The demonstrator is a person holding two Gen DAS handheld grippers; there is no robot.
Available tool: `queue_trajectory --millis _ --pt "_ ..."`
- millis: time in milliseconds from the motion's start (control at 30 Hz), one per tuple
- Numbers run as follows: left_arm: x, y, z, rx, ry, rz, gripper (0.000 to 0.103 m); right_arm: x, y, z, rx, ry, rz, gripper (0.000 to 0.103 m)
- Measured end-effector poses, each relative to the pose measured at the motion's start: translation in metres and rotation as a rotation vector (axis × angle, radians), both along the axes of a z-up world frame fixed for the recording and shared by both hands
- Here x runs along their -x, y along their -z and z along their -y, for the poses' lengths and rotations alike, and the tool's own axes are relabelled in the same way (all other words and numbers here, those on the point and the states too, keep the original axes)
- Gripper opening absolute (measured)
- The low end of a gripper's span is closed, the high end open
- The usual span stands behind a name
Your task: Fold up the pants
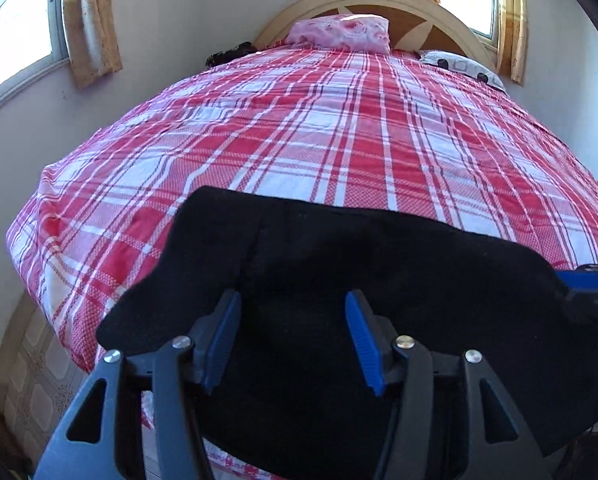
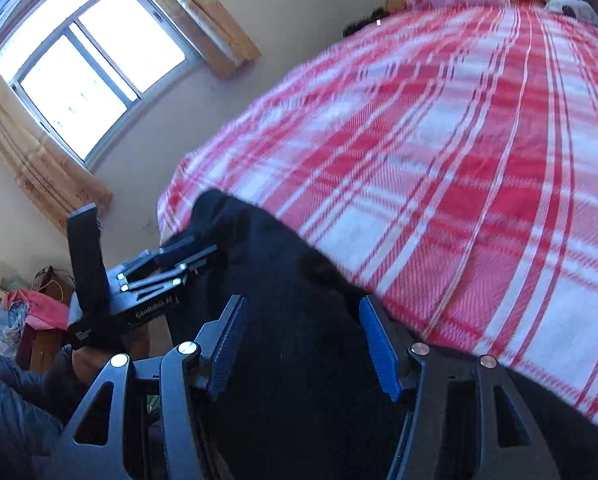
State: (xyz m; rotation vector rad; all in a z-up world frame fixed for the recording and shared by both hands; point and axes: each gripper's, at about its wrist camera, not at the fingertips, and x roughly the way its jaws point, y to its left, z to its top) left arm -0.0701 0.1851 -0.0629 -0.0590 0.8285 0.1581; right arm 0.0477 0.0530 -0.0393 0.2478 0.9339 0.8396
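The black pants (image 1: 339,272) lie in a flat, folded bundle across the near edge of the bed, on its red and white plaid cover (image 1: 319,132). My left gripper (image 1: 291,300) hovers over their near part with its blue pads apart and nothing pinched between them. At the right edge of the left wrist view, the right gripper (image 1: 591,292) shows over the pants' right end. In the right wrist view the right gripper (image 2: 303,304) is open over the pants (image 2: 299,368), gripping no cloth. The left gripper (image 2: 175,256) sits at the pants' left end.
A pink pillow (image 1: 343,32) and a white spotted pillow (image 1: 459,64) lie by the wooden headboard (image 1: 419,12). Curtained windows (image 2: 87,64) stand left and behind the bed. Tiled floor (image 1: 39,380) lies to the left. Bags and clothes (image 2: 23,312) are piled beside a dark sleeve (image 2: 15,400).
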Motion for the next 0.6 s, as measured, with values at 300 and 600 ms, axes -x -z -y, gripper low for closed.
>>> queue_trajectory --millis 300,600 --pt "-0.005 0.003 0.003 0.003 0.004 0.006 0.06 0.02 0.007 -0.02 0.101 -0.093 -0.027 0.062" --pt "-0.006 0.004 0.004 -0.004 0.002 0.004 0.061 -0.032 0.013 -0.023 -0.234 -0.065 -0.194 0.081"
